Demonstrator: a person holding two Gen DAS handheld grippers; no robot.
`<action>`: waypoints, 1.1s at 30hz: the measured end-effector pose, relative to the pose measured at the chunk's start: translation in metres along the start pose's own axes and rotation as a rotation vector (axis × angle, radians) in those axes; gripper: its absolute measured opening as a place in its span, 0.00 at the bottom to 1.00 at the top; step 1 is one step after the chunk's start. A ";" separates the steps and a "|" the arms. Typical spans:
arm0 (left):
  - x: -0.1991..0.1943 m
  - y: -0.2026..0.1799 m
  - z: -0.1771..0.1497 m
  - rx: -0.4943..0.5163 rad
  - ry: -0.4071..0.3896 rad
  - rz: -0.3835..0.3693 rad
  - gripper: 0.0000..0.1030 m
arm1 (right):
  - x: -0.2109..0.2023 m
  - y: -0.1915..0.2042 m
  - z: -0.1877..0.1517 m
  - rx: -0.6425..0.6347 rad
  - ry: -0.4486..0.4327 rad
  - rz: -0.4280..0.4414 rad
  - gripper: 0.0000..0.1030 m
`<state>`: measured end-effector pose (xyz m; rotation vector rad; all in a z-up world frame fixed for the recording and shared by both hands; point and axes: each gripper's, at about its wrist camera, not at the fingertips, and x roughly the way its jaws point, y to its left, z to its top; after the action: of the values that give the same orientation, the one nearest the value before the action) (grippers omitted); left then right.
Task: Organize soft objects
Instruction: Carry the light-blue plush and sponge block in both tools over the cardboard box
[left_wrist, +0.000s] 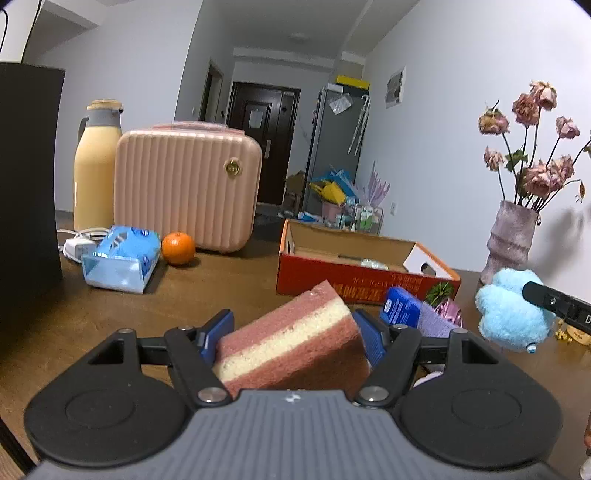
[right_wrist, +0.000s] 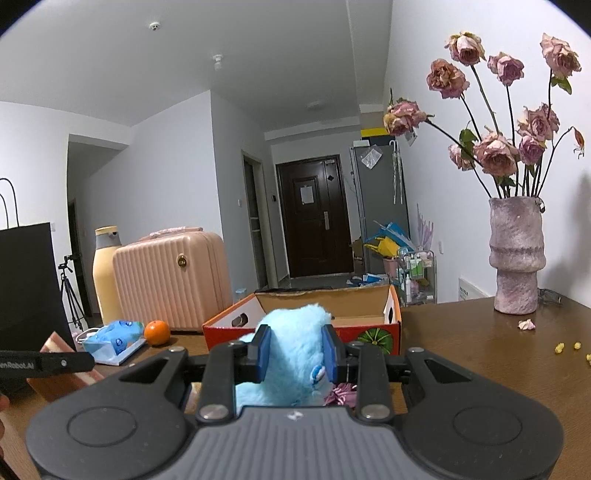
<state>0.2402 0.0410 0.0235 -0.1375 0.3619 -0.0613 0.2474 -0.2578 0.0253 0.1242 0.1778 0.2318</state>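
My left gripper (left_wrist: 295, 339) is shut on a pink and cream layered sponge (left_wrist: 295, 339), held tilted above the wooden table. My right gripper (right_wrist: 295, 350) is shut on a fluffy light blue plush toy (right_wrist: 291, 354), also lifted; the toy also shows in the left wrist view (left_wrist: 506, 310) at the right. An open red and orange cardboard box (left_wrist: 365, 280) lies ahead on the table, also in the right wrist view (right_wrist: 369, 332). A blue packet (left_wrist: 400, 306), a purple cloth (left_wrist: 436, 323) and a shiny pink item (left_wrist: 450, 308) lie in front of the box.
A pink hard case (left_wrist: 184, 184), a yellow thermos (left_wrist: 92, 166), an orange (left_wrist: 178, 248), a blue tissue pack (left_wrist: 122, 258) and a white charger (left_wrist: 77, 243) stand at the left. A black bag (left_wrist: 29, 184) is far left. A vase of dried roses (right_wrist: 515, 254) stands right.
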 end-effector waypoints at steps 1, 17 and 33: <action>-0.002 -0.001 0.002 0.001 -0.008 -0.003 0.70 | -0.001 0.000 0.001 0.000 -0.006 0.000 0.27; 0.007 -0.034 0.036 0.049 -0.085 -0.042 0.70 | 0.014 -0.009 0.018 0.007 -0.033 -0.009 0.27; 0.055 -0.057 0.064 0.055 -0.118 -0.039 0.70 | 0.055 -0.024 0.031 0.019 -0.040 -0.016 0.27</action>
<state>0.3124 -0.0121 0.0715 -0.0929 0.2400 -0.1015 0.3110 -0.2707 0.0434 0.1458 0.1412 0.2119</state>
